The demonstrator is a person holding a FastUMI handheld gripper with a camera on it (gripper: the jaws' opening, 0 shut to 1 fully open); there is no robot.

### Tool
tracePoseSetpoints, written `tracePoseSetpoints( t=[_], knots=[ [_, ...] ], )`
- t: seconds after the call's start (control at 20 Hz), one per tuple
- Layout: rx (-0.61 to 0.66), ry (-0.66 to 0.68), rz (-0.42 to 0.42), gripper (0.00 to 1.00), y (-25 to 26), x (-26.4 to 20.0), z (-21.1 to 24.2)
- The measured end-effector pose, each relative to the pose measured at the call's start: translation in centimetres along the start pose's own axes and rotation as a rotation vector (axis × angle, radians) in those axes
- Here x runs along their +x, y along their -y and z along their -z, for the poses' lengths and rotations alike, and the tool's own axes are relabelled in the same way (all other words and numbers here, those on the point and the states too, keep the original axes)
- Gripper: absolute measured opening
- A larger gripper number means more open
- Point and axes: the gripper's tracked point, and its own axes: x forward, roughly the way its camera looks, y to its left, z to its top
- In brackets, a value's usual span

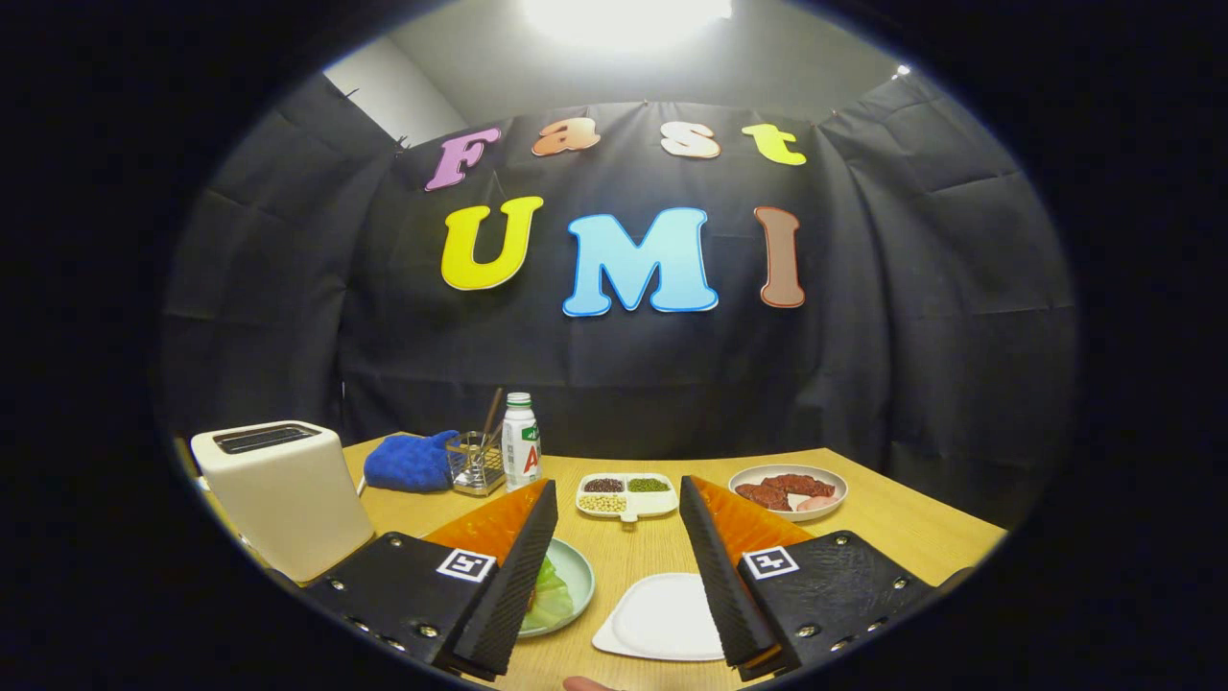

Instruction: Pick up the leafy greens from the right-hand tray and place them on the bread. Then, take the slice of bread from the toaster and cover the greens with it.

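Observation:
My gripper (619,485) is open above the wooden table (892,523), with nothing between its fingers. Pale leafy greens (549,595) lie on a light green plate (576,566), partly hidden behind the left finger (508,576). A white tray (662,619) with nothing on its visible part sits low between the fingers, its right side tucked under the right finger (720,566). The cream toaster (283,494) stands left of the left finger. Its top slot looks dark, and I cannot tell whether a bread slice is inside.
Beyond the fingertips sits a white divided dish (626,495) of beans and seeds. A plate of reddish meat (789,489) is far right. A blue mitt (411,461), a wire utensil holder (477,464) and a white bottle (520,441) stand at the back near the booth wall.

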Motion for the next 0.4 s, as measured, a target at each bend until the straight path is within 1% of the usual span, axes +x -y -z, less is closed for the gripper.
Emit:
tracePoseSetpoints(
  t=[0.05,0.15,0.25,0.4],
  knots=[
    [-0.007,-0.004,-0.007,0.79,1.0,-0.3,0.1],
    [-0.058,0.019,0.020,0.79,3.7,-0.9,-0.2],
    [-0.091,0.027,0.026,0.79,5.6,-1.5,-0.1],
    [-0.043,0.027,0.028,0.79,8.6,-2.1,-0.2]
  ],
)
